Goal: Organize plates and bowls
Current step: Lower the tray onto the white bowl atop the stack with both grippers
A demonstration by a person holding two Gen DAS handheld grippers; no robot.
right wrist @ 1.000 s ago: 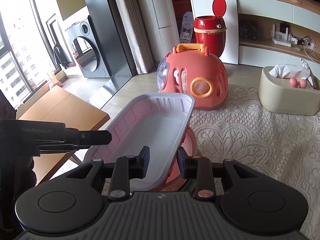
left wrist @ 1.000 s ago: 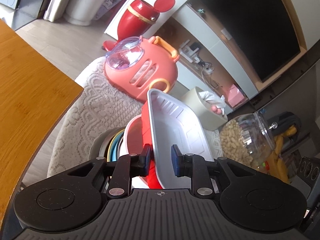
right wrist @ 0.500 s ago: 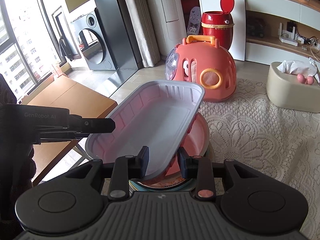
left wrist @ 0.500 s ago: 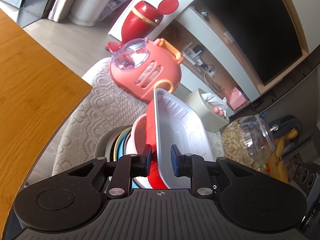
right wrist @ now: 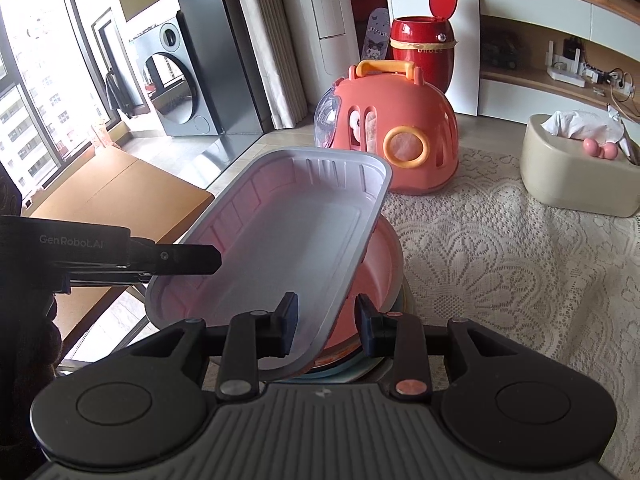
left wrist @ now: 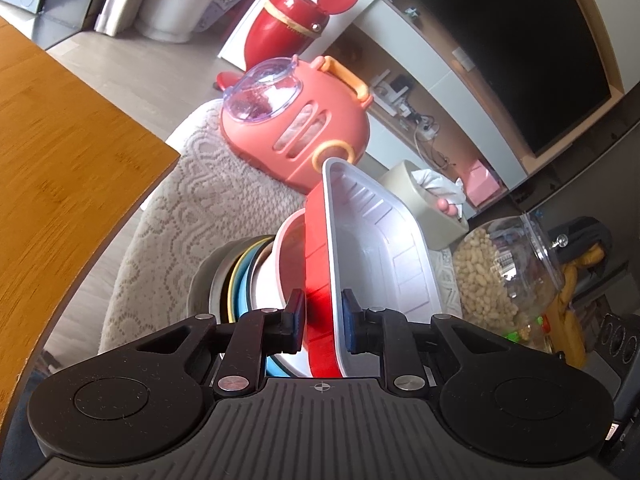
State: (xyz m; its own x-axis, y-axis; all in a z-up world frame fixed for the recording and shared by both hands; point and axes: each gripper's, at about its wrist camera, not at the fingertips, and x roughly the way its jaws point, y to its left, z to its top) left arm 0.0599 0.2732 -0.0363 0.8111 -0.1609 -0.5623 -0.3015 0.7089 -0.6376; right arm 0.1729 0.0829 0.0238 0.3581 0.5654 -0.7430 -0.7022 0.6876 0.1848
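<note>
- You're closing the left gripper (left wrist: pixel 323 322) fingers on the white tray (left wrist: pixel 372 248) rim.
- Right gripper (right wrist: pixel 326 330), fingers narrow, is gripping its near edge.
- Next: lowering it level onto the bowl stack (right wrist: pixel 380 264).

You can read "GenRobot.AI" in pale letters on the black body of your left claw (right wrist: pixel 176 258), where it reaches in from the left edge of the right wrist view. On the gold band of the red bin (right wrist: pixel 423 56) at the back there are raised letters that look like "DROEE", though they are too small for you to be sure. No other text, number or label can be read in either view.
</note>
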